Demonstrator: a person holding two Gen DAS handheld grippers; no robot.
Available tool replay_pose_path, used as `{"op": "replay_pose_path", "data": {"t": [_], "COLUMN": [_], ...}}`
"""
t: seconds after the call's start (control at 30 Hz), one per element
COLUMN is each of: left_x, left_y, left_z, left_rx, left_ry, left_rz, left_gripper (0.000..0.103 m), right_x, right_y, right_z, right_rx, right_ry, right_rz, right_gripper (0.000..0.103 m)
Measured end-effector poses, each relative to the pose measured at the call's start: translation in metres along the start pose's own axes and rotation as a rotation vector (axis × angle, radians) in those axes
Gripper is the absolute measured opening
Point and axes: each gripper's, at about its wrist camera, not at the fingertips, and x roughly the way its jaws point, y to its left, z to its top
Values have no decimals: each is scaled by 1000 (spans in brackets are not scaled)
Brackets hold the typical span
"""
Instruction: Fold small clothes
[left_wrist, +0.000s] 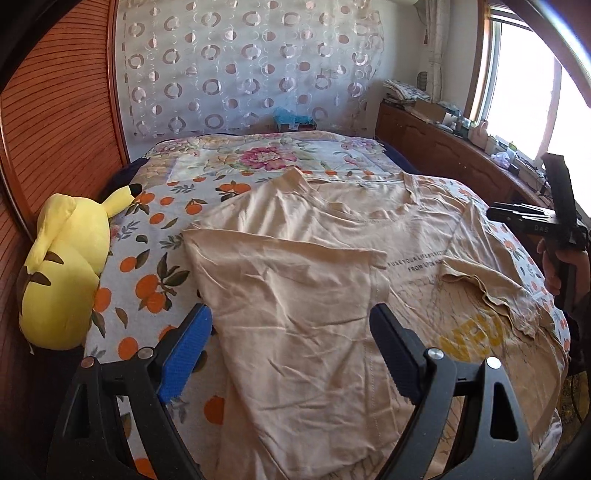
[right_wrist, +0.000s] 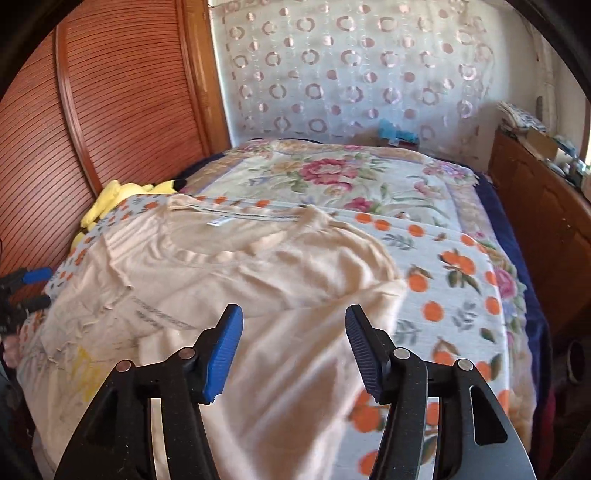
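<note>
A beige T-shirt (left_wrist: 332, 266) lies spread on the bed, both sides folded in over the middle, with dark text and a yellow print on its front. It also shows in the right wrist view (right_wrist: 240, 288). My left gripper (left_wrist: 291, 321) is open and empty, hovering over the shirt's folded left side. My right gripper (right_wrist: 293, 325) is open and empty, above the shirt's folded right side. The right gripper also shows at the right edge of the left wrist view (left_wrist: 532, 218). The left gripper shows at the left edge of the right wrist view (right_wrist: 29, 288).
The bed has an orange-print sheet (left_wrist: 155, 258) and a floral blanket (left_wrist: 266, 155) at the back. A yellow plush toy (left_wrist: 66, 266) lies at the bed's left edge by a wooden panel (left_wrist: 55, 122). A cluttered wooden cabinet (left_wrist: 461, 155) stands under the window on the right.
</note>
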Motion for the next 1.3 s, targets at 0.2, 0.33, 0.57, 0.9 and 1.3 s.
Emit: {"op": "replay_pose_path", "data": {"t": [0.2, 0.33, 0.57, 0.9, 1.3], "left_x": [22, 37, 63, 85, 91], "left_y": [27, 39, 61, 80, 84], "left_z": [15, 22, 34, 42, 56], "left_rx": [-31, -38, -63, -65, -44], "left_ry": [32, 56, 97, 135, 139], "left_rz": [34, 56, 63, 70, 49], "left_gripper": [88, 88, 87, 82, 52], "right_x": [12, 26, 42, 51, 52], "right_y": [-21, -28, -30, -28, -30], "right_z": [4, 11, 22, 30, 23], "right_rx": [24, 45, 42, -15, -35], "right_ry": [46, 67, 111, 130, 97], "right_rz": [-44, -37, -41, -63, -59], "right_gripper": [60, 60, 60, 60, 62]}}
